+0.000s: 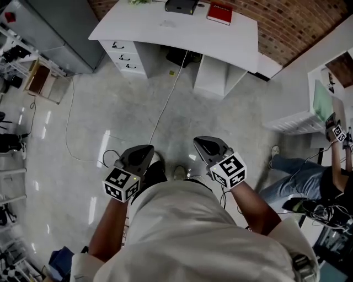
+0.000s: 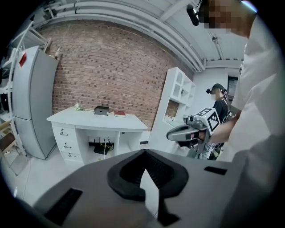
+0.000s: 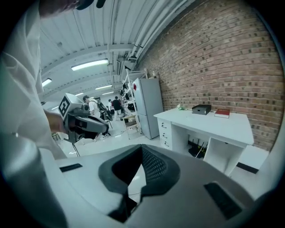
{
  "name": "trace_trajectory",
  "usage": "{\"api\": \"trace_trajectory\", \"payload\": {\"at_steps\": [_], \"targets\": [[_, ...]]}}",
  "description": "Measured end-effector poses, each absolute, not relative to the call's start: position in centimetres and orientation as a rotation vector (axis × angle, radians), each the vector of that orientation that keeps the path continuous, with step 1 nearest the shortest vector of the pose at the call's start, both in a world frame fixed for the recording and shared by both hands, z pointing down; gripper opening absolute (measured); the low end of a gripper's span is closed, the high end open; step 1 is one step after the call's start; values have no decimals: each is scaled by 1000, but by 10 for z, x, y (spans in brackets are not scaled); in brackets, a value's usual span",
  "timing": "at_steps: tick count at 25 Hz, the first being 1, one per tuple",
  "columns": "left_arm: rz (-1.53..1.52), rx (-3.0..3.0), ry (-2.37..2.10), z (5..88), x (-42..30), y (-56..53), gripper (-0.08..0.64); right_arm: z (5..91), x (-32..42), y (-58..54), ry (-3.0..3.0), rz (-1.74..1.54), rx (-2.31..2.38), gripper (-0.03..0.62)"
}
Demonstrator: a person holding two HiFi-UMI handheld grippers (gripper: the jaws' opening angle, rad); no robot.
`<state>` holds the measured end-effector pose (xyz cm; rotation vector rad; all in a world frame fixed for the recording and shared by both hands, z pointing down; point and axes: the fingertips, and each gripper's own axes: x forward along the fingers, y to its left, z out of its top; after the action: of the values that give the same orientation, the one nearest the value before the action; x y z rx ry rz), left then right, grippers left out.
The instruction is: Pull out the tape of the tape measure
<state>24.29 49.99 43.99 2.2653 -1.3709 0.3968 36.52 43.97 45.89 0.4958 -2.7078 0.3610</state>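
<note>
No tape measure shows in any view. In the head view my left gripper (image 1: pixel 146 150) and right gripper (image 1: pixel 202 143) are held side by side at waist height over the floor, both pointing toward the white desk (image 1: pixel 182 34). Both are shut with nothing between the jaws. The left gripper view looks past its own closed jaws (image 2: pixel 149 189) and shows the right gripper (image 2: pixel 187 132) to the right. The right gripper view, past its own shut jaws (image 3: pixel 132 189), shows the left gripper (image 3: pixel 87 124) at the left.
A black box (image 1: pixel 181 5) and a red book (image 1: pixel 219 13) lie on the desk. A cable (image 1: pixel 165 104) runs across the floor to it. A grey fridge (image 2: pixel 31 102) stands left, white shelving (image 2: pixel 176 104) right. Another person (image 1: pixel 309 182) sits at the right.
</note>
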Motion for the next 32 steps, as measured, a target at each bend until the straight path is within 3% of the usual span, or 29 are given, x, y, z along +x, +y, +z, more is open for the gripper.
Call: {"api": "trace_trajectory", "payload": {"at_steps": [6, 9, 11, 32], "targets": [[389, 2299, -1317, 452, 235, 466, -5, 463, 360, 404, -2696, 346, 589, 5], [366, 2308, -1309, 456, 220, 440, -1, 466, 352, 381, -2681, 358, 643, 56], [349, 2313, -1310, 452, 203, 418, 62, 464, 342, 362, -2663, 352, 684, 83], [348, 2375, -1257, 456, 41, 265, 67, 466, 203, 202, -2563, 264, 814, 83]]}}
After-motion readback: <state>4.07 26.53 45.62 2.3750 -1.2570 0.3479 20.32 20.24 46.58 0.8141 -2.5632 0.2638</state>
